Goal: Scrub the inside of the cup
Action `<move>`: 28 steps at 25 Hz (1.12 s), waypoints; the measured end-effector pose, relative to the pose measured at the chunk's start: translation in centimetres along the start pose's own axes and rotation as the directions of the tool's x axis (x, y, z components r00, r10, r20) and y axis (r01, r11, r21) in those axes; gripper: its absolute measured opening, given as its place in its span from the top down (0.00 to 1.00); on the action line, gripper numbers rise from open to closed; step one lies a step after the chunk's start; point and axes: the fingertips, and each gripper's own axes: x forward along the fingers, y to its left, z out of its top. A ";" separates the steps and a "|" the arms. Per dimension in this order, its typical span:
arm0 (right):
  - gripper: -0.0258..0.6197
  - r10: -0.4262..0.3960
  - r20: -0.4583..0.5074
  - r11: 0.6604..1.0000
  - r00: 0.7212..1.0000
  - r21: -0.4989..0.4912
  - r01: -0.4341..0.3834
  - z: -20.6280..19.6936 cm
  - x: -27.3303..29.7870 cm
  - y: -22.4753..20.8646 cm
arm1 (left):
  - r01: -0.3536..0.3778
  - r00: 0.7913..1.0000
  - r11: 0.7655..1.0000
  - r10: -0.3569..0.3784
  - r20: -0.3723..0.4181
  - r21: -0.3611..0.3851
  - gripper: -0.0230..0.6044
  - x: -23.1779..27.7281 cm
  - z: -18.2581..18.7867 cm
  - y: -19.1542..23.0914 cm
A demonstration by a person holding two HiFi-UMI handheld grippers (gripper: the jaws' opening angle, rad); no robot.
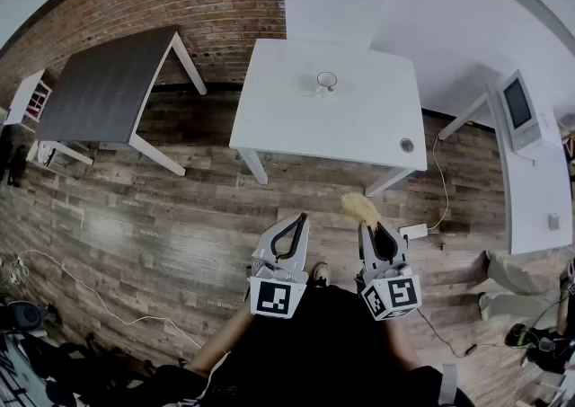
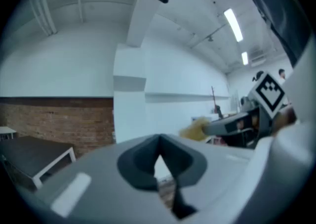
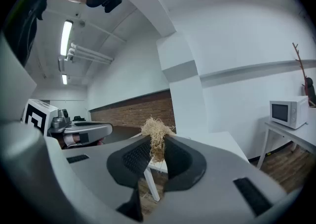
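A small white cup (image 1: 326, 82) stands on the white table (image 1: 296, 127) well ahead of me, far from both grippers. My right gripper (image 1: 370, 227) is shut on a tuft of straw-coloured scrubbing fibre (image 1: 361, 208), which sticks out past its tips; the fibre scrubber (image 3: 156, 134) shows pinched between the dark pads in the right gripper view. My left gripper (image 1: 292, 227) is shut with nothing in it, its pads (image 2: 143, 161) closed together. Both are held near my body above the wooden floor. The right gripper (image 2: 207, 128) with its fibre also shows in the left gripper view.
A dark grey table (image 1: 108, 91) stands to the left by the brick wall. A white counter with a microwave (image 1: 519, 110) runs along the right. A power strip (image 1: 413, 232) and cables lie on the floor near the white table's leg. A round grommet (image 1: 407, 145) sits in the table's near right corner.
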 end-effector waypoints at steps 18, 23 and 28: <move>0.87 0.003 0.015 1.000 1.000 0.026 -0.004 0.5 -1.1 -3.7 | -0.013 1.000 1.000 0.013 -0.001 0.003 0.96 3.0 0.2 -2.9; 0.87 0.050 -0.007 0.998 0.999 0.030 -0.050 0.0 -0.7 -6.0 | -0.036 0.999 0.999 0.037 -0.025 0.028 0.96 4.5 -0.3 -4.4; 0.87 0.105 -0.010 0.994 0.994 0.025 -0.105 -0.2 1.0 -7.6 | -0.065 0.996 0.997 0.068 -0.057 0.051 0.96 5.4 -1.2 -5.4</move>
